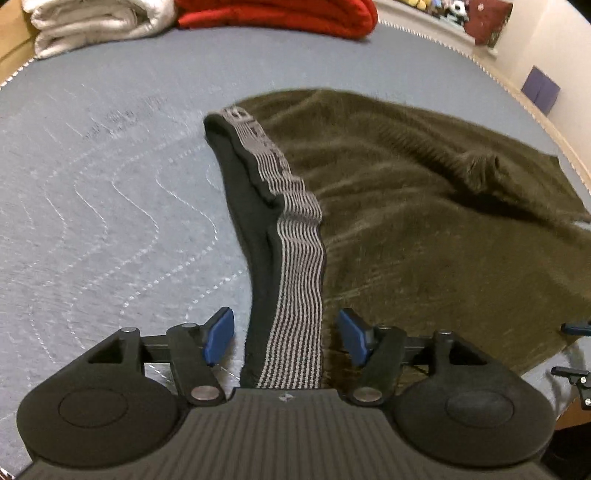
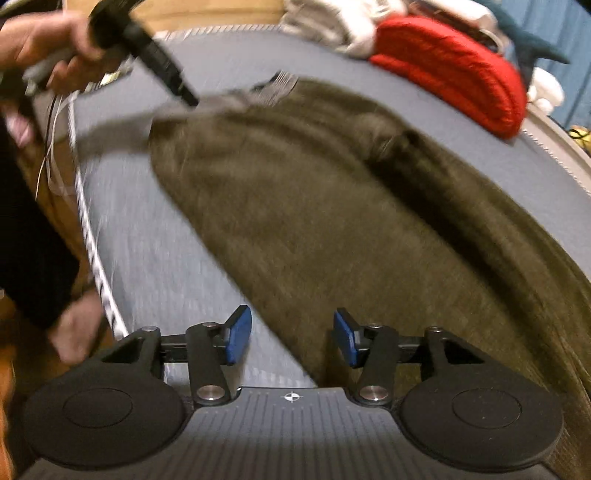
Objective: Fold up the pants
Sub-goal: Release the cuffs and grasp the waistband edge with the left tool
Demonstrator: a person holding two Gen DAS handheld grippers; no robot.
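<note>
Olive-green pants (image 1: 424, 206) lie spread on a blue-grey quilted bed (image 1: 92, 192). Their grey-and-black striped waistband (image 1: 295, 295) runs between the blue pads of my left gripper (image 1: 286, 341), whose jaws stand open around it without touching. In the right wrist view the pants (image 2: 314, 206) stretch away across the bed, and my right gripper (image 2: 291, 339) is open over their near edge. The left gripper (image 2: 155, 55) shows at top left, held by a hand, at the waistband (image 2: 273, 86). The right view is blurred.
Folded white bedding (image 1: 96, 26) and a red blanket (image 1: 280, 14) lie at the far edge of the bed. The red blanket (image 2: 454, 70) also shows in the right wrist view. The bed's piped edge (image 2: 88, 236) runs down the left, with the person's dark sleeve (image 2: 29, 229) beside it.
</note>
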